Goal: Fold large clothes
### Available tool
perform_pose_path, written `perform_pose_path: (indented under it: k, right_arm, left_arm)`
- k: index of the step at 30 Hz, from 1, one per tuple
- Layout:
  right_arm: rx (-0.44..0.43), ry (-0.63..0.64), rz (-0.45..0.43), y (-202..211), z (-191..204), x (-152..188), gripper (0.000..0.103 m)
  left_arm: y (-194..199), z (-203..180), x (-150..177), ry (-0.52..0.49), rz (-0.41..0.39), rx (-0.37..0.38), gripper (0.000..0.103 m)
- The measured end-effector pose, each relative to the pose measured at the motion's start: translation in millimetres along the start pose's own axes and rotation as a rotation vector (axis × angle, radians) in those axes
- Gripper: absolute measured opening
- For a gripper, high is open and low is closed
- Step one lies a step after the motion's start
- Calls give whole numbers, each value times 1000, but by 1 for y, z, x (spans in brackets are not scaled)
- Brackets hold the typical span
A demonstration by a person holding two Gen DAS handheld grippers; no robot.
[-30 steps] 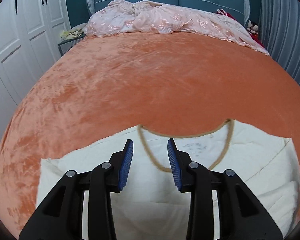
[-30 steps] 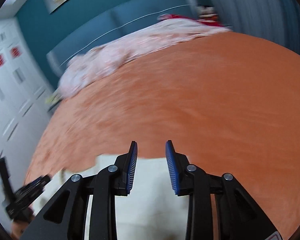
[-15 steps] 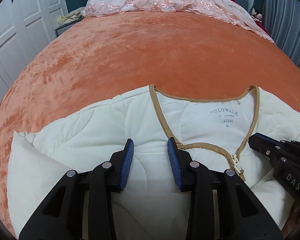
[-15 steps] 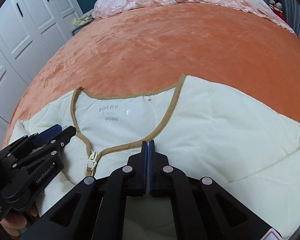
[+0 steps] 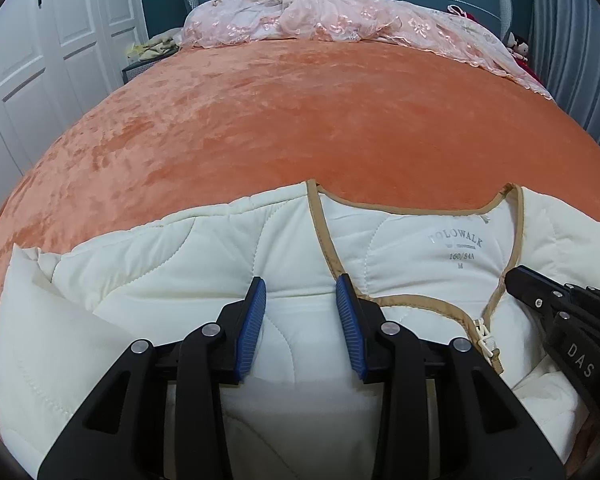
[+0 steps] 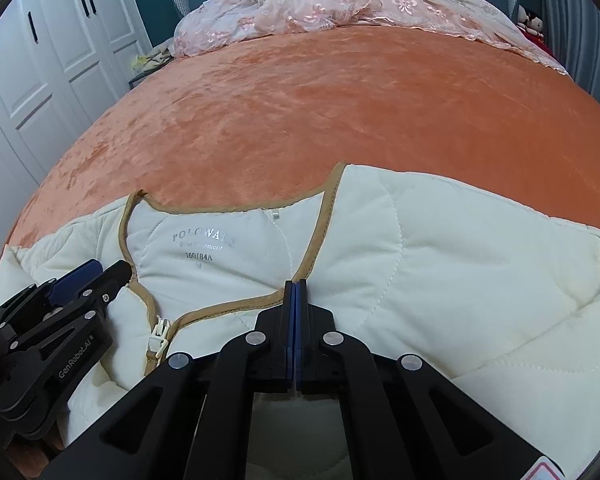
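Right gripper [image 6: 295,286]: jaws fully together, blue pads face to face with no gap. The tips sit at the tan trim [image 6: 320,232] of the jacket [image 6: 460,280], on the wearer-left side of the neckline. Whether any cloth is pinched between the pads cannot be told; the tips cover the contact spot.

Left gripper [image 5: 301,294]: jaws partly open, pads apart. White quilted cloth shows in the gap, and the pads are not pressing on it. One pad tip lies at the trim on the other side of the neckline; touching or just above is unclear.

The jacket lies front-up and open at the neck on the near part of the bed [image 5: 300,120], which has an orange cover. The inner print reads partly "POLOWALK", the smaller lines hard to read. The zip pull [image 6: 159,334] lies at the base of the V. The lower jacket is cut off by the frame and hidden under both grippers. One sleeve fold [image 5: 40,320] bulges at far left.

A pink lace spread [image 5: 340,20] is heaped at the head of the bed. White wardrobe doors [image 6: 40,60] stand to the left.
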State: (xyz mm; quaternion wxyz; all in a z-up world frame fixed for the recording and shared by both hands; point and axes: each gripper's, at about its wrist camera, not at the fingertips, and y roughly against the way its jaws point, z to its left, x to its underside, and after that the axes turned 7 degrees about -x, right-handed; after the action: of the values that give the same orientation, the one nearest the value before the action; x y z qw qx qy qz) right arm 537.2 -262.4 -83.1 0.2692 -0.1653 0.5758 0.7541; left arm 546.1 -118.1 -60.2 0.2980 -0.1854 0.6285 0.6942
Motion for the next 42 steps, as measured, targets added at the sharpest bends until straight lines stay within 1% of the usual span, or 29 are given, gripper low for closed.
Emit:
perform_pose_path:
  k: [8,11,12,13,14,15,16,17,18,19,20,21,22,23,24,25,26,28,29,30,32,34,35,37,38,41,42]
  right_arm:
    - [-16,-6,-22,-1,-3,1,0]
    - [-22,-14,-27,-1,-4,0,0]
    - [-21,-15,-28,1,-3,0,0]
    - [-14,-12,-28,3,-3,-2,0]
    - [20,-8,-29,8,-1,-4,0]
    - [93,-2,-55,20,1,-6,0]
    - [158,-15,-117,41,2,-8,3]
    - [177,-67,-206,70,-3,-9,13]
    - [146,-123,-265,97,-12,-8,16]
    - [95,-172,-285,122,-22,-5,25]
    - [46,-205,-274,144,-32,0,33]
    - [3,-225,-255,168,-44,10,34]
    - [-20,-229,-240,192,-54,24,34]
    - [-24,-220,-226,216,-64,41,38]
    - [-15,-201,-206,240,-74,63,42]
    - [2,-183,-182,262,-84,85,51]
    - [21,-169,-151,281,-92,109,58]
    - [24,-165,-66,312,-110,159,60]
    - [27,-182,-18,324,-119,186,61]
    - [31,-208,22,332,-127,206,61]
    - [4,-284,88,344,-139,250,61]
    - [-37,-363,109,349,-145,282,61]
    - [-67,-402,114,351,-146,295,61]
    - [-123,-448,114,348,-141,312,61]
    - [-142,-458,106,347,-138,317,62]
    - [-158,-466,84,341,-125,322,62]
    - [-160,-476,81,339,-122,321,62]
  left_arm:
    - [-3,-2,1,0,-19,-22,36]
    - [-3,-4,0,-8,-17,-41,36]
    - [-2,-6,-2,-17,-12,-58,37]
    - [0,-10,-5,-38,0,-94,40]
    - [3,-14,-8,-62,14,-160,46]
    - [12,-15,-13,-71,17,-251,52]
    - [25,-10,-17,-44,10,-280,50]
    - [43,0,-20,14,0,-224,50]
    - [62,13,-21,76,-6,-142,54]
    - [84,29,-19,131,1,-83,67]
    - [102,43,-13,164,13,-57,74]
    - [118,57,-6,186,28,-28,80]
    - [136,74,7,201,42,12,80]
    - [152,90,21,208,58,31,80]
    - [166,106,38,207,81,33,81]
    - [179,124,58,209,110,33,81]
    - [191,141,79,218,138,40,81]
    - [209,172,126,253,211,42,81]
    - [216,183,150,285,245,48,81]
    - [223,193,174,321,280,55,81]
    - [234,208,219,393,349,86,81]
    - [245,213,255,448,389,110,81]
    - [251,213,268,464,388,128,81]
    - [266,207,279,463,345,138,81]
    - [269,203,282,460,341,155,81]
    - [268,193,286,483,352,204,81]
    - [268,188,285,474,354,199,76]
